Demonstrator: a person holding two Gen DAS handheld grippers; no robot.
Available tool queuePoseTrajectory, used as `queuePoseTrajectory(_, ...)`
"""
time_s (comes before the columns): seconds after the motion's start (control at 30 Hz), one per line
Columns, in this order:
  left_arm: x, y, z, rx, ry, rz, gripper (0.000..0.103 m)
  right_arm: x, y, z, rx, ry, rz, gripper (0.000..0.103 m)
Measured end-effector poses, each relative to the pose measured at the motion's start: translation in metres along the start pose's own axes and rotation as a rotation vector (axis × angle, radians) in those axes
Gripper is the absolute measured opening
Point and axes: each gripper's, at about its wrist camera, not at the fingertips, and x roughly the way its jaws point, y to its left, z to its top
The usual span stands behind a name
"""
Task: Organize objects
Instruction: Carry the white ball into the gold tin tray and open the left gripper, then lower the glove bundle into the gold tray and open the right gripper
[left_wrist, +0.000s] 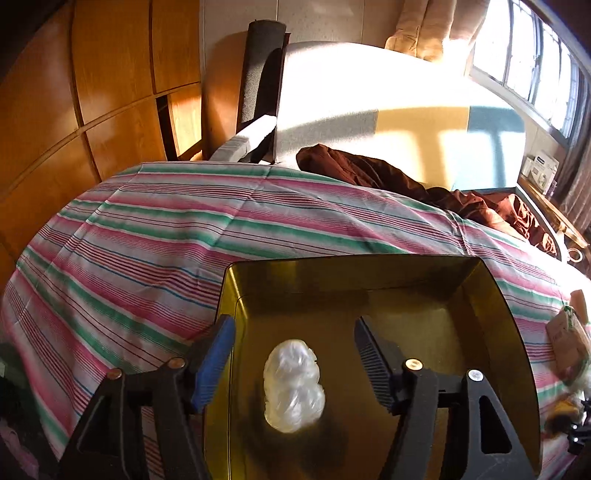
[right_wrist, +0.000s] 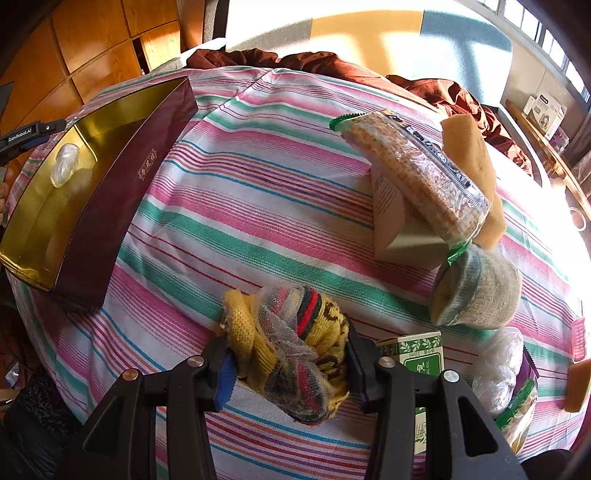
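Right gripper (right_wrist: 290, 363) clamping knitted bundle (right_wrist: 295, 347) at 6 o'clock, left gripper (left_wrist: 295, 363) hanging spread over plastic wad (left_wrist: 293, 386) lying in gold tin (left_wrist: 491, 295).

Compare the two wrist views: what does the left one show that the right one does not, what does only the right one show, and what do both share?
Only the left wrist view shows the open left gripper over the tin.

Only the right wrist view shows the right gripper shut on a knitted bundle, plus the cracker pack and sponge.

Both show the gold-lined tin holding a plastic wad on the striped cloth.
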Motion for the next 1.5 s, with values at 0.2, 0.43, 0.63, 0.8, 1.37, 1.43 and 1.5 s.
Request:
queuePoseTrajectory(0.2, -0.034, 0.012, -0.010, -0.066, -0.037, -0.034, 0.076, 0.002, 0.002, 0.000, -0.010, 0.009, -0.011, 0.051)
queuePoseTrajectory(0.43, -0.087, -0.008, -0.054, -0.011, -0.119, -0.047, 0.081, 0.001, 0.006, -0.002, -0.035, 0.008, -0.035, 0.052)
queuePoseTrajectory(0.63, -0.111, -0.026, -0.085, -0.014, -0.116, -0.092, 0.085, -0.003, 0.008, -0.005, -0.050, 0.002, -0.050, 0.052)
queuePoseTrajectory(0.8, -0.116, -0.034, -0.104, -0.017, -0.081, -0.111, 0.085, -0.003, 0.012, -0.006, -0.046, 0.000, -0.059, 0.052)
queuePoseTrajectory(1.37, -0.139, -0.009, -0.120, -0.033, -0.113, -0.050, 0.086, -0.061, 0.105, 0.053, -0.020, -0.230, 0.191, 0.049)
queuePoseTrajectory(1.43, -0.140, 0.002, -0.121, -0.056, -0.112, -0.040, 0.086, -0.056, 0.138, 0.068, -0.072, -0.228, 0.228, 0.050)
queuePoseTrajectory(1.5, -0.143, 0.015, -0.122, -0.081, -0.115, -0.025, 0.086, -0.052, 0.170, 0.076, -0.119, -0.211, 0.259, 0.050)
